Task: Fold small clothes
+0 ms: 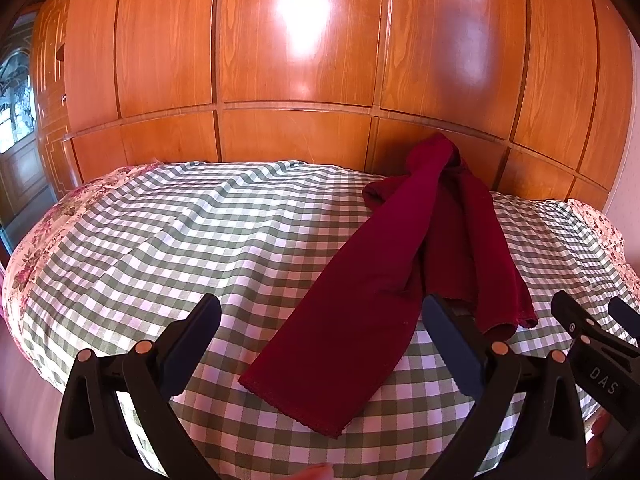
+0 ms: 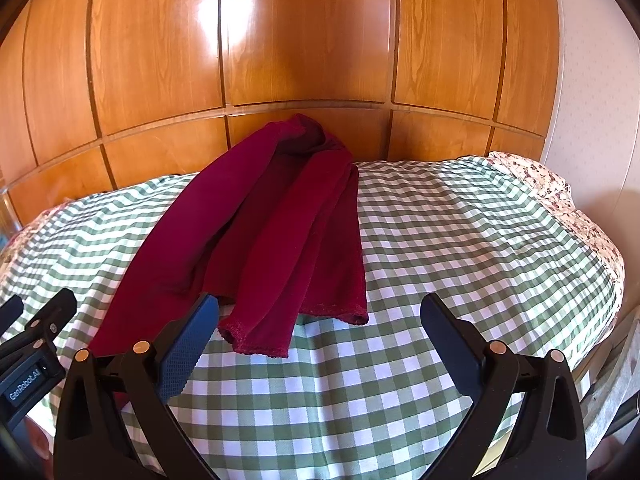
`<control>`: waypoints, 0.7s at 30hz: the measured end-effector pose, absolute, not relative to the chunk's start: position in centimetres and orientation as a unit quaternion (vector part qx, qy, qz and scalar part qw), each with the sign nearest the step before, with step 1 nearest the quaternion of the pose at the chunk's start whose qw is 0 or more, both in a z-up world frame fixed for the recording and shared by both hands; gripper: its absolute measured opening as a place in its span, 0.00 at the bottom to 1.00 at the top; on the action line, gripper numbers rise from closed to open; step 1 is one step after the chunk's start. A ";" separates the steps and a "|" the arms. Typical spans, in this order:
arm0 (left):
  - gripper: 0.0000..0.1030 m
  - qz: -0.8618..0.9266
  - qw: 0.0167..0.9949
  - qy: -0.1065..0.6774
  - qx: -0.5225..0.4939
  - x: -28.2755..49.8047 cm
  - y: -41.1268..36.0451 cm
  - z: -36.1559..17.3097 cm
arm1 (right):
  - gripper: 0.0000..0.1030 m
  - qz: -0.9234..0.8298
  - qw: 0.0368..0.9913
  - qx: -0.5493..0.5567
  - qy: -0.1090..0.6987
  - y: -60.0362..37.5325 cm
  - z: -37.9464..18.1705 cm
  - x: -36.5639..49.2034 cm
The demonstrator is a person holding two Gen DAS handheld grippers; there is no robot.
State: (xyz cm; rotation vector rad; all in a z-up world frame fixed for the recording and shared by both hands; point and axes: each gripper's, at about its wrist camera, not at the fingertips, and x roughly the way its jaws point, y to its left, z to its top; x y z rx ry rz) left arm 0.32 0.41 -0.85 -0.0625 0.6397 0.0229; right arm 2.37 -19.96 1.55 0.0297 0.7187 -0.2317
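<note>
While polished wood panels (image 1: pixel 296 60) fill the whole background behind it, the bed (image 1: pixel 192 236) takes up most of both views, covered by a green-and-white checked cloth (image 2: pixel 460 240) with a floral quilt (image 2: pixel 556 196) showing at its edges. A pale wall (image 2: pixel 592 80) stands to the right of the panels in the right wrist view.

On the cloth lie the dark red trousers (image 1: pixel 400 264) — the one garment here — unfolded, their waist bunched up at the far edge against the panelling and their two legs running toward the cameras. One leg lies long and flat, its hem (image 1: pixel 296 412) the nearest part in the left wrist view; the other leg (shorter-looking, partly rumpled) ends at a scalloped hem (image 2: pixel 256 340) just beside the right gripper's left finger.

Both tools hover over the near part of the bed, side by side. The left gripper (image 1: pixel 320 320) has its fingers spread wide, nothing between them but the long leg lying below on the cloth; whether the tips touch fabric cannot be told. The right gripper (image 2: pixel 320 312) is likewise spread wide and empty — checked cloth and a bit of hem show in its gap. Each tool appears at the edge of the other's view.
</note>
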 end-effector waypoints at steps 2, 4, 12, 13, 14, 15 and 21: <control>0.97 0.011 0.949 0.315 -0.031 0.3 0.4 -0.8 | 0.97 -0.113 0.930 0.014 0.351 -19.9 1.6 2.4; 0.97 0.011 0.949 0.314 -0.032 0.3 0.4 -0.8 | 0.97 -0.112 0.930 0.012 0.350 -19.8 1.6 2.4; 0.97 0.011 0.949 0.313 -0.031 0.4 0.2 -0.7 | 0.97 -0.112 0.930 0.011 0.349 -19.7 1.6 2.5; 0.97 0.011 0.949 0.312 -0.030 0.5 0.2 -0.7 | 0.97 -0.112 0.930 0.011 0.349 -19.8 1.6 2.5; 0.97 0.011 0.950 0.312 -0.031 0.5 0.1 -0.7 | 0.97 -0.111 0.930 0.011 0.349 -19.8 1.7 2.5; 0.97 0.011 0.949 0.312 -0.030 0.5 0.1 -0.7 | 0.97 -0.111 0.930 0.011 0.349 -19.8 1.7 2.5; 0.97 0.011 0.950 0.309 -0.031 0.4 0.0 -0.6 | 0.97 -0.112 0.931 0.009 0.347 -19.8 1.7 2.5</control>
